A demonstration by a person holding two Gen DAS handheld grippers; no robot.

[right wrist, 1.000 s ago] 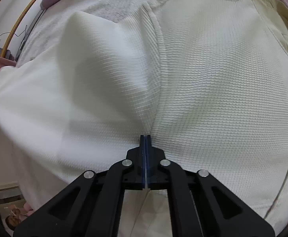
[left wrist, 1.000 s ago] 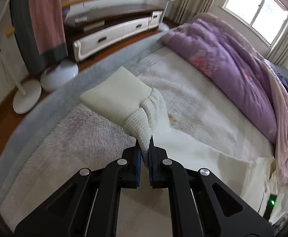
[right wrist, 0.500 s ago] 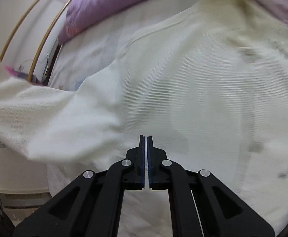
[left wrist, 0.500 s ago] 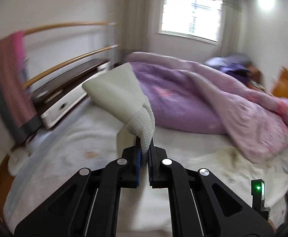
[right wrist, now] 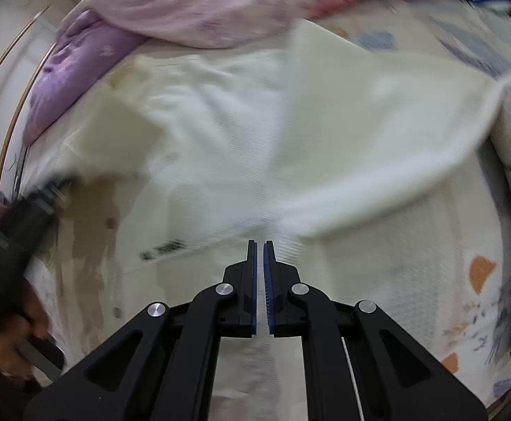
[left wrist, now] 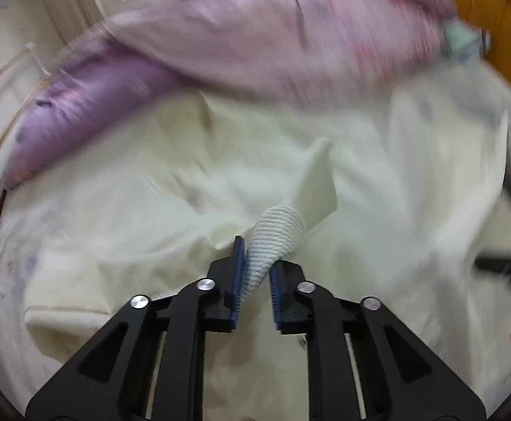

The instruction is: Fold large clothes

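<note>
While the bed (right wrist: pixel 479 210) takes up nearly all of both views, with a purple and pink quilt (left wrist: pixel 90 105) heaped along its far side, the cream garment (right wrist: pixel 220 133) lies spread across the patterned sheet in front of it. It looks laid flat so that its parts can be brought in over the body. One sleeve (right wrist: pixel 378 147) sweeps across the garment in the right wrist view, blurred; I judge this to be the sleeve-folding step.

In the left wrist view the ribbed cuff (left wrist: pixel 276 238) of a sleeve sits between the jaws of the left gripper (left wrist: pixel 255 273). Those jaws have just been opening: the cuff leans on the left-hand pad while the other pad stands clear of it, so the pinch looks let go, probably to drop the sleeve end onto the garment body. The gripper points steeply down at the cloth.

The right gripper (right wrist: pixel 259 270) also tilts steeply down over the garment, near some dark printed lettering (right wrist: pixel 164 249). Its jaws are almost together with a thin slit between them, and nothing is caught there. At the left edge of that view a blurred hand (right wrist: pixel 13 336) holds the other tool.
</note>
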